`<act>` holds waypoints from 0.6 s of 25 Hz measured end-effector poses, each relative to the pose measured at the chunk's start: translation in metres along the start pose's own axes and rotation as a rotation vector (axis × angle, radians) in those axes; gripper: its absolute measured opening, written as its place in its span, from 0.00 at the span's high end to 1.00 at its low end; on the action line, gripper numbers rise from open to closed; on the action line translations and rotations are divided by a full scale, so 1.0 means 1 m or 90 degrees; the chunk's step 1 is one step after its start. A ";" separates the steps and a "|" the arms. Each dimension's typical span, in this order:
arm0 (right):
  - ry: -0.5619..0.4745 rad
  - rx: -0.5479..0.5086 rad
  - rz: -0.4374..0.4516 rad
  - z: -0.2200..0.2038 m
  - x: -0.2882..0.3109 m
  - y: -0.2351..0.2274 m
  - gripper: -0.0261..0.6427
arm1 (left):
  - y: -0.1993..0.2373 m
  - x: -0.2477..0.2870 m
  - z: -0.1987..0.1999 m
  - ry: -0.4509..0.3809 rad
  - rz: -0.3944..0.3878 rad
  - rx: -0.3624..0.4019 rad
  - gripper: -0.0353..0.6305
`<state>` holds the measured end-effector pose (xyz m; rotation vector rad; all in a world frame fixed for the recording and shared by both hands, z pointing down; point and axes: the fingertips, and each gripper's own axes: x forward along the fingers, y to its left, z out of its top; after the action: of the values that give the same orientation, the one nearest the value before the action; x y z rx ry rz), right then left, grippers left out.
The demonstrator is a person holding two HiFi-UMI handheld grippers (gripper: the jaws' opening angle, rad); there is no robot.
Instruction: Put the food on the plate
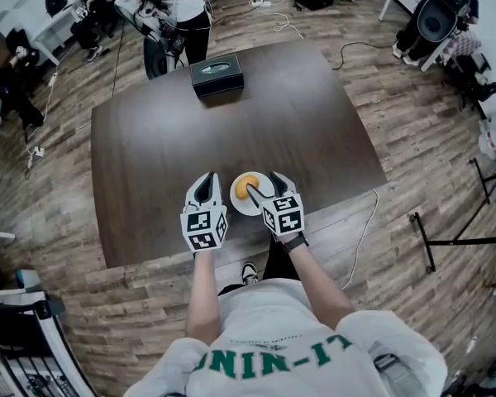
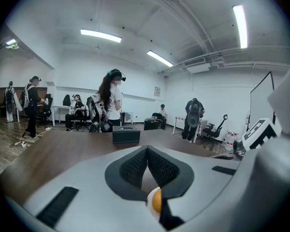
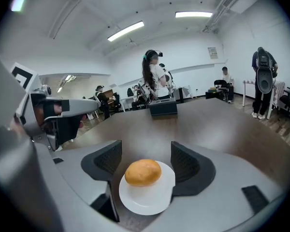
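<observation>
An orange-brown bun [image 1: 246, 186] lies on a small white plate [image 1: 241, 206] near the front edge of the dark table [image 1: 149, 155]. In the right gripper view the bun [image 3: 143, 172] rests on the plate [image 3: 147, 202], below and between the spread jaws of my right gripper [image 3: 146, 154]; the pads stand clear of it. In the head view my right gripper [image 1: 266, 185] sits at the plate's right side. My left gripper [image 1: 205, 179] is just left of the plate, shut and empty. Through my left gripper [image 2: 147, 153] a sliver of the bun [image 2: 156, 200] shows.
A black tissue box [image 1: 217, 74] stands at the table's far edge, also seen as the box [image 3: 163, 107] straight ahead. Several people, chairs and equipment stand on the wooden floor beyond the table. Cables lie on the floor at the far side.
</observation>
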<state>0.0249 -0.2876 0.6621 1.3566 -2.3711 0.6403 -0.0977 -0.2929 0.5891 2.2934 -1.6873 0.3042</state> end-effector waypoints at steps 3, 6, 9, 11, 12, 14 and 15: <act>-0.047 0.012 -0.006 0.027 -0.017 0.002 0.52 | -0.001 -0.008 0.015 -0.017 0.001 0.006 0.93; -0.093 0.007 -0.014 0.059 -0.035 0.003 0.56 | -0.002 -0.014 0.029 -0.033 0.000 0.012 0.93; -0.127 -0.012 -0.027 0.085 -0.050 0.005 0.59 | -0.003 -0.018 0.037 -0.044 -0.002 0.018 0.93; -0.150 -0.018 -0.030 0.100 -0.060 0.008 0.61 | -0.004 -0.022 0.046 -0.055 -0.006 0.015 0.93; -0.160 -0.020 -0.029 0.107 -0.065 0.010 0.62 | -0.006 -0.025 0.052 -0.064 -0.010 0.010 0.93; -0.177 -0.026 -0.026 0.120 -0.075 0.016 0.63 | -0.009 -0.033 0.072 -0.088 -0.018 0.007 0.93; -0.184 -0.029 -0.024 0.127 -0.079 0.019 0.63 | -0.010 -0.037 0.084 -0.100 -0.018 0.016 0.93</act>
<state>0.0390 -0.2901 0.5118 1.5617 -2.5548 0.3989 -0.0983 -0.2858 0.4975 2.4142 -1.7301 0.1420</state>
